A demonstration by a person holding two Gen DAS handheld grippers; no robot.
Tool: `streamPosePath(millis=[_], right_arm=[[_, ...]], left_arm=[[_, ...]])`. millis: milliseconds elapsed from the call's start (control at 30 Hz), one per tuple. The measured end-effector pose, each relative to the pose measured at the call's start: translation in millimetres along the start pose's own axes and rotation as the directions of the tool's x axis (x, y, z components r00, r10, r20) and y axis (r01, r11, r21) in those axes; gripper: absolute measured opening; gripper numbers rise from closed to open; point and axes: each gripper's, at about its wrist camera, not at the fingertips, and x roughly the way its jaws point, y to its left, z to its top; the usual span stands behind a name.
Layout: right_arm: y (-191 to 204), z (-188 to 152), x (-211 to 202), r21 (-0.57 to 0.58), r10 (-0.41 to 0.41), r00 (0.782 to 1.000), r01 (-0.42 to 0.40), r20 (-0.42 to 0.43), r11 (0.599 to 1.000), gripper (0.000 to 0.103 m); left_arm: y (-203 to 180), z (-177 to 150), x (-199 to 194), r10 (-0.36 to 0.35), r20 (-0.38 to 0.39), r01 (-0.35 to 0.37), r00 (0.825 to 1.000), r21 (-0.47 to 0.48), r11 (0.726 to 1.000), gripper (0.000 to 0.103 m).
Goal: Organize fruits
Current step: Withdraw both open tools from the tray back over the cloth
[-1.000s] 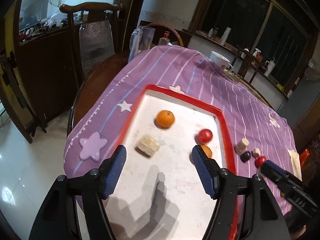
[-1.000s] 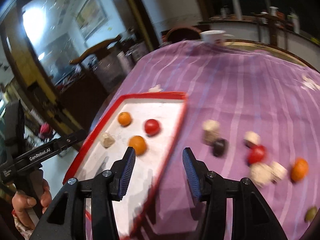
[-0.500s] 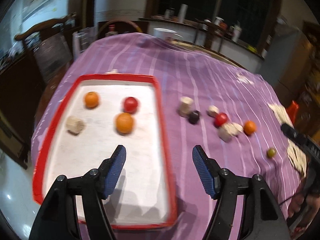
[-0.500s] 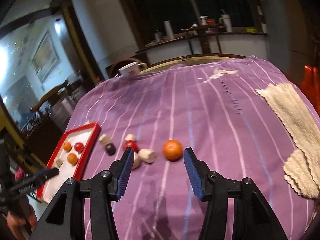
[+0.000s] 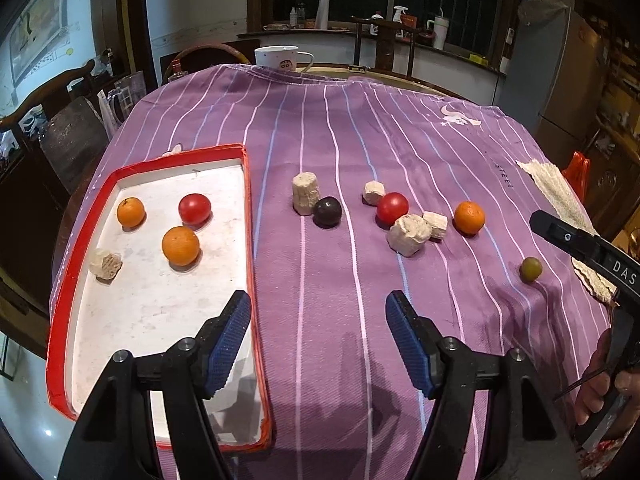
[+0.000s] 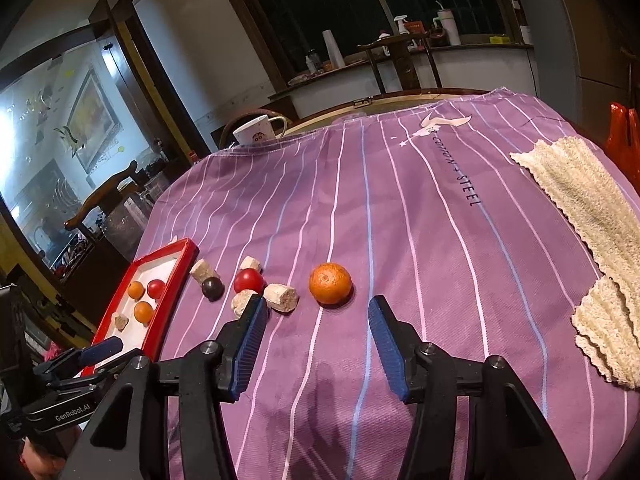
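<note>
Fruits [image 5: 469, 217] lie scattered on the purple cloth [image 5: 340, 120]; three more sit in the red tray [image 5: 247, 216]. Left view: left gripper [image 5: 318, 338], fingers apart, empty, over the tray's edge. Right view: right gripper [image 6: 316, 344], fingers apart, empty, just before an orange [image 6: 330, 283].

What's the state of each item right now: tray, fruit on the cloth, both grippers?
Red tray: on the cloth, holds two oranges, a tomato, one beige chunk.
Orange: loose on the cloth, just ahead of the right gripper.
Tomato: on the cloth, against beige chunks.
Dark plum: on the cloth, touching a beige chunk.
Green fruit: alone on the cloth.
Left gripper: open, empty.
Right gripper: open, empty.
</note>
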Motion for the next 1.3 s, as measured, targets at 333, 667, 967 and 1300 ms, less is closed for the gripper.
streamPosePath(millis=[333, 667, 967, 1300], right_arm=[[0.7, -3.7, 7.1, 0.001, 0.001, 1.0, -0.001, -0.022, 1.0, 0.058], [3.7, -4.9, 12.7, -0.008, 0.0, 0.999, 0.0, -0.036, 1.0, 0.058], [4.0, -7.0, 17.6, -0.016, 0.006, 0.999, -0.007, -0.054, 1.0, 0.058], [0.2, -6.2, 23.3, 0.003, 0.029, 0.997, -0.029, -0.078, 1.0, 0.058]], left_arm=[[-5.1, -3.9, 4.3, 0.056, 0.007, -0.056, 0.998, 0.032, 0.998, 0.069], [-7.9, -5.9, 4.9, 0.09, 0.017, -0.091, 0.996, 0.054, 0.994, 0.069], [-9.4, -6.0, 8.4, 0.086, 0.007, -0.086, 0.996, 0.059, 0.994, 0.073], [-9.3, -6.1, 11.2, 0.082, -0.002, -0.082, 0.997, 0.057, 0.995, 0.074]])
